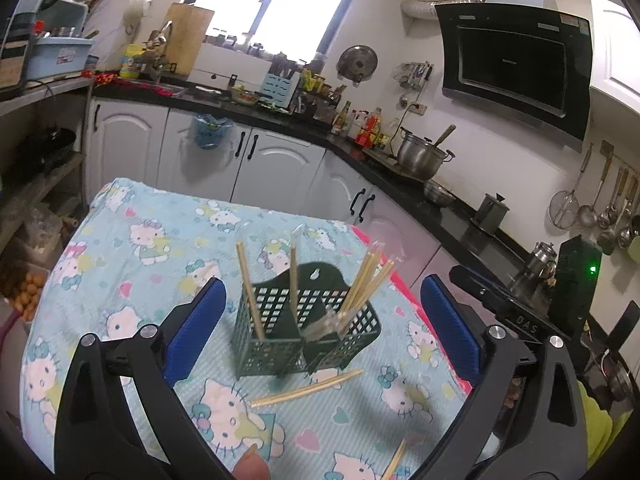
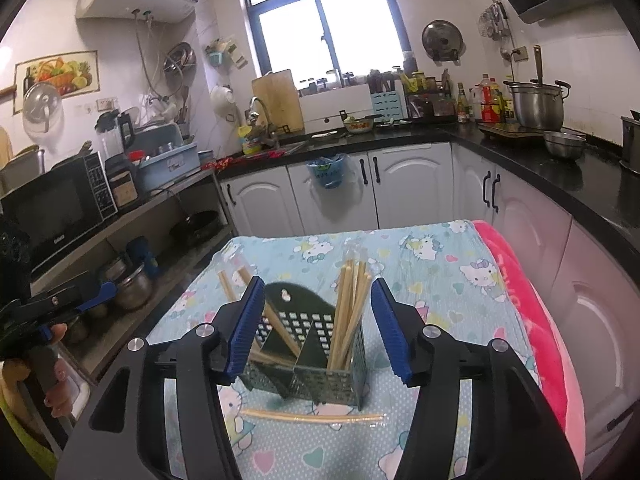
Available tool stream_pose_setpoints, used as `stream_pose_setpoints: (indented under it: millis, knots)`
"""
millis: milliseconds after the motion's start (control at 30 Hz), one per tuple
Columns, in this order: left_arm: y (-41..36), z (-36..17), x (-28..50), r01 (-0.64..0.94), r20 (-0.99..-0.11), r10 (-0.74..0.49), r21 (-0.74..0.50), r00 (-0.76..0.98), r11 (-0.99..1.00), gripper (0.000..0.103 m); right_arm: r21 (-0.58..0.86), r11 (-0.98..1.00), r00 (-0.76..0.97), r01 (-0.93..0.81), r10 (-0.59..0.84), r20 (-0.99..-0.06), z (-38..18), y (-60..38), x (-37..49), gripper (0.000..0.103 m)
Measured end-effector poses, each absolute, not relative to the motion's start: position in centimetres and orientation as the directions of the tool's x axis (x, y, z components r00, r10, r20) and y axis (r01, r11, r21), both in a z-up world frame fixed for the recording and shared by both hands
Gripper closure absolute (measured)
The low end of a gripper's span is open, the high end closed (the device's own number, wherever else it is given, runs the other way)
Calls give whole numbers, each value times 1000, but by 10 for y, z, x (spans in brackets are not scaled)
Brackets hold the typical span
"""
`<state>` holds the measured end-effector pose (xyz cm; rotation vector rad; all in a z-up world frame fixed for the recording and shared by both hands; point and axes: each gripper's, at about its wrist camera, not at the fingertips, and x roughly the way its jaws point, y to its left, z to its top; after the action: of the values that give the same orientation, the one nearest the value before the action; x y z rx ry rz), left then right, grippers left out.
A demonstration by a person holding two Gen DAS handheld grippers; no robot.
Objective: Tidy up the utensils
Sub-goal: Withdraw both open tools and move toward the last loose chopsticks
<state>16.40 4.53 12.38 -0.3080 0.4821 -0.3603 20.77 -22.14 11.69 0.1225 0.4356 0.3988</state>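
Chopsticks [image 1: 306, 390]: left view, one pair lies loose on the tabletop [image 1: 132, 248] in front of the green basket [image 1: 308, 328], not put away yet
Left gripper [image 1: 320, 332]: jaws wide, holding nothing
Basket [image 2: 308, 356]: right view, it stands sticks up tidy
Right gripper [image 2: 316, 328]: jaws half open, empty, basket between them

My left tongs [image 1: 322, 328] blur nothing themselves, but the clear wrappers on the chopsticks in the green basket [image 1: 280, 344] smear so I cannot tell their ends. A chopstick pair [image 1: 394, 462] runs off the bottom edge of the left view. My right tongs' blue pad [image 2: 244, 328] hides the basket's left wall, and my hand [image 2: 56, 380] is cut at the frame's side.
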Motion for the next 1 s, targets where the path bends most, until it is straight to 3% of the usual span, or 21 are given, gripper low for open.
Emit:
stream_pose_setpoints:
  millis: [1000]
  knots:
    - [47,48,135,167,-555,-347,-350,756,922,11,135,903,717,-408,409,-564,40,-205,147,41]
